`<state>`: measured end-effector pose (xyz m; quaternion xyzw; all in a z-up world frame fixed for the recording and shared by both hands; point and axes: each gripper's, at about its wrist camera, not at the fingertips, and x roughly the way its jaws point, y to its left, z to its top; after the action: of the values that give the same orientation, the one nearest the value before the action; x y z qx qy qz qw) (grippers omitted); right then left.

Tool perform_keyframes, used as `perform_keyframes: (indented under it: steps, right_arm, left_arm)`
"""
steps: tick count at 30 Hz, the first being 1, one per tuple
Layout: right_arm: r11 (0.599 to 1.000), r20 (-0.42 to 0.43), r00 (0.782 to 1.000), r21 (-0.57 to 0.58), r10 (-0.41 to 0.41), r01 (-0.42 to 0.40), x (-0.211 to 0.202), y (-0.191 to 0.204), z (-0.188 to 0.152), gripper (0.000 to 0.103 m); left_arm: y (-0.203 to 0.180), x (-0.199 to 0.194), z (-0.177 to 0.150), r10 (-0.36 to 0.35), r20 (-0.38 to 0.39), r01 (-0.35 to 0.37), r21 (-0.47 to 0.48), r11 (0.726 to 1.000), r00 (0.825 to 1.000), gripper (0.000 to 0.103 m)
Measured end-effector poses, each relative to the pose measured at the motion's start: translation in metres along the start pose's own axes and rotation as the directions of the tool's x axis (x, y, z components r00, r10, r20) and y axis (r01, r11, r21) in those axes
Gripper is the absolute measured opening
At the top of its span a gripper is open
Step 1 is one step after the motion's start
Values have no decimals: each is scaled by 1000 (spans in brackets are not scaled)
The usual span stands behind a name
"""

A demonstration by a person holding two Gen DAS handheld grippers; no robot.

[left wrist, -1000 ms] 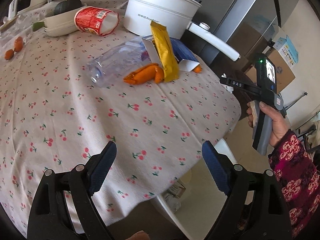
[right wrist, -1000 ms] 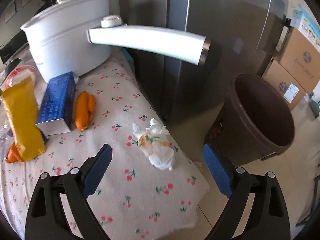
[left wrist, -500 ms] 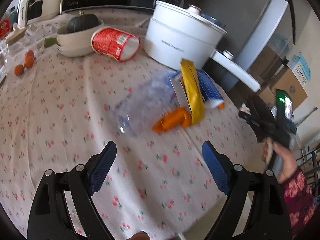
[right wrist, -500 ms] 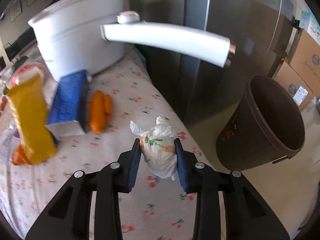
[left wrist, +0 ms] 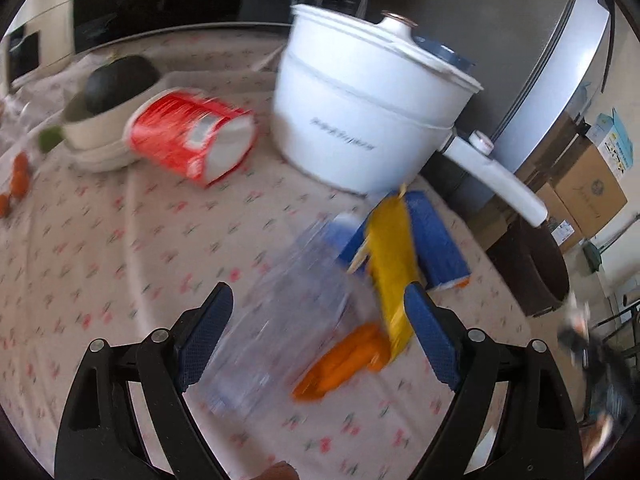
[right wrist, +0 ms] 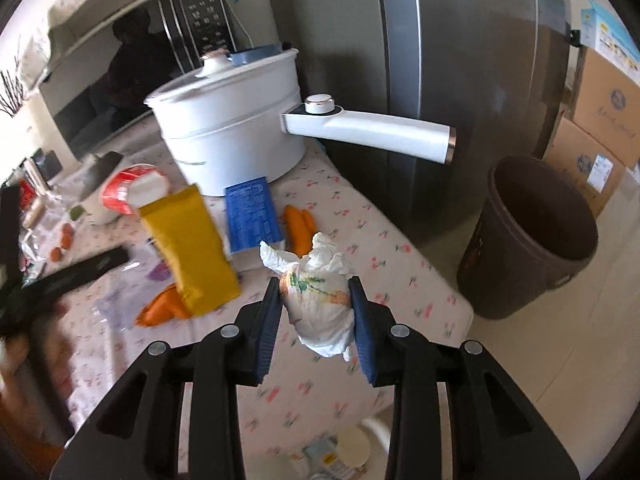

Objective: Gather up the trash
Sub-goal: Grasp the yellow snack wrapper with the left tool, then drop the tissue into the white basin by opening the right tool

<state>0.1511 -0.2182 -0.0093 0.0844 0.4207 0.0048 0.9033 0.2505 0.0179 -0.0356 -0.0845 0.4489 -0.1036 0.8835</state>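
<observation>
My right gripper (right wrist: 316, 312) is shut on a crumpled white tissue wad (right wrist: 318, 304) and holds it above the table's edge. A brown trash bin (right wrist: 528, 236) stands on the floor to its right. My left gripper (left wrist: 316, 332) is open, its pads on either side of a clear plastic bottle (left wrist: 280, 320) that lies on the cherry-print tablecloth (left wrist: 100, 240); the view is blurred. A yellow packet (left wrist: 392, 276), a blue box (left wrist: 432, 240) and orange peel (left wrist: 344, 360) lie just beyond. A red cup (left wrist: 192, 140) lies on its side farther back.
A white electric pot (left wrist: 368, 100) with a long handle (right wrist: 372, 132) stands at the table's far edge by a grey fridge (right wrist: 460, 60). A bowl with a dark squash (left wrist: 104, 120) sits at the back left. Cardboard boxes (right wrist: 600, 120) stand beyond the bin.
The right gripper has lifted the tissue wad off the table. The left gripper has moved forward over the table until its open fingers flank the clear bottle.
</observation>
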Motion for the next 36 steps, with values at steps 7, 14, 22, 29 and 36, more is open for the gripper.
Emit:
perform_keyframes:
  steps: [7, 14, 22, 29, 36]
  right_arm:
    - [1000, -30, 1000, 23, -7, 8, 10, -8, -20, 34]
    - [999, -22, 1000, 35, 6, -5, 6, -19, -18, 34]
    - [999, -16, 999, 35, 39, -38, -1, -18, -18, 34]
    - [998, 5, 998, -6, 58, -58, -16, -8, -23, 34]
    - [995, 6, 996, -50, 84, -83, -30, -4, -33, 34]
  left_arm:
    - [-27, 40, 27, 58, -1, -58, 48, 997, 998, 65]
    - [-37, 51, 32, 16, -8, -16, 38, 999, 1000, 12]
    - [-39, 9, 21, -52, 47, 53, -7, 999, 998, 3]
    - [-35, -45, 1, -68, 117, 70, -15, 997, 991, 2]
    - [-36, -86, -31, -79, 152, 81, -11, 997, 985, 2]
